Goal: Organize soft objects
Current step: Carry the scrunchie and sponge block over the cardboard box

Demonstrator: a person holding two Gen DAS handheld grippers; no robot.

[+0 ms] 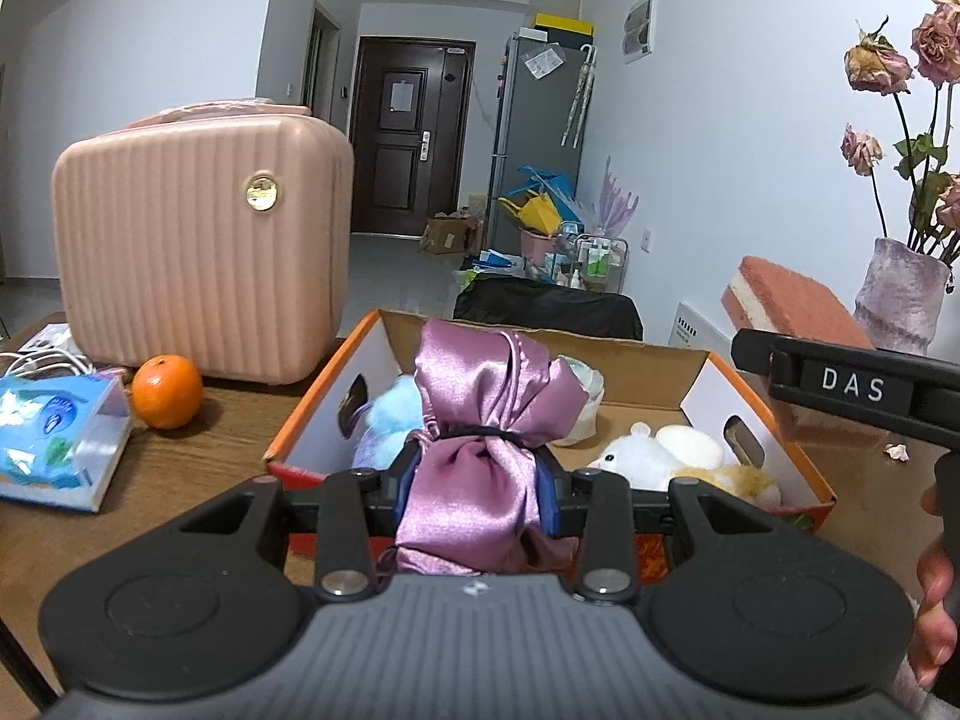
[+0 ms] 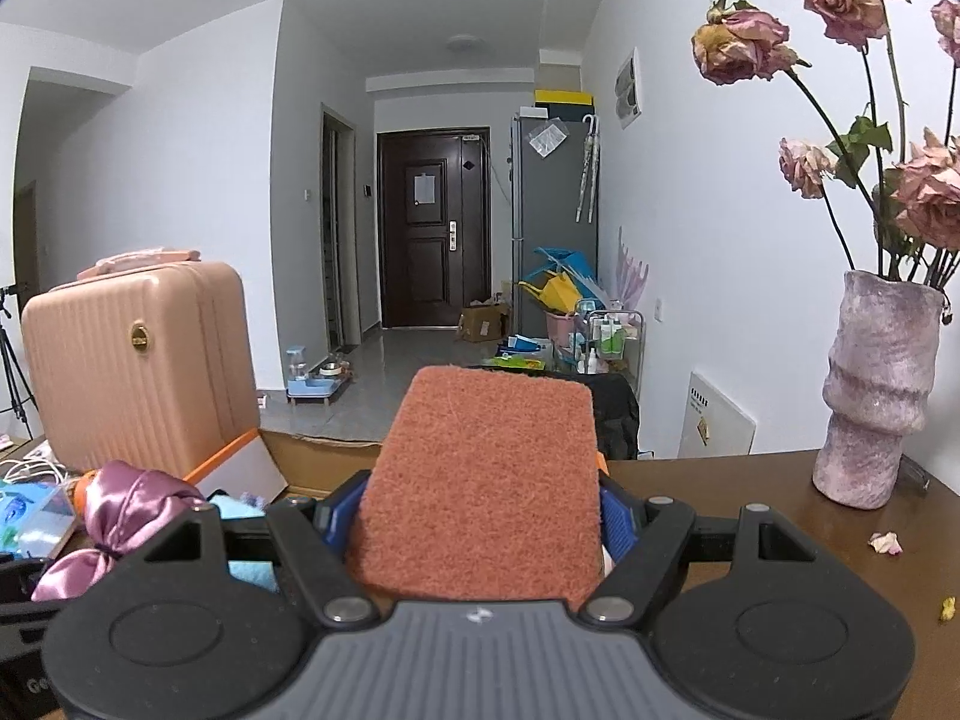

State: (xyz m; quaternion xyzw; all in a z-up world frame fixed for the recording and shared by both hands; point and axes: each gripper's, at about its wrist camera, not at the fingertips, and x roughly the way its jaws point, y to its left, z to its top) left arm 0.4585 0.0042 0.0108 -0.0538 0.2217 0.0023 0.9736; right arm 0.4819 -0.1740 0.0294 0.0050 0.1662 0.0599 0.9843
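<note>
My left gripper point(image 1: 480, 474) is shut on a purple satin pouch point(image 1: 480, 420) and holds it just above the near wall of an open cardboard box point(image 1: 672, 366). Inside the box lie a blue plush point(image 1: 393, 411), a white plush animal point(image 1: 636, 459) and a pale soft item point(image 1: 585, 384). My right gripper point(image 2: 480, 516) is shut on an orange scouring sponge point(image 2: 486, 480), held over the box's right side. The sponge point(image 1: 786, 300) and the right gripper's body also show at the right in the left wrist view. The pouch also shows at the left in the right wrist view point(image 2: 132, 504).
A pink ribbed case point(image 1: 198, 246) stands on the wooden table point(image 1: 180, 468) left of the box. An orange point(image 1: 167, 391) and a blue tissue pack point(image 1: 54, 444) lie near it. A purple vase point(image 2: 876, 396) with dried roses stands at the right, with petals point(image 2: 885, 542) nearby.
</note>
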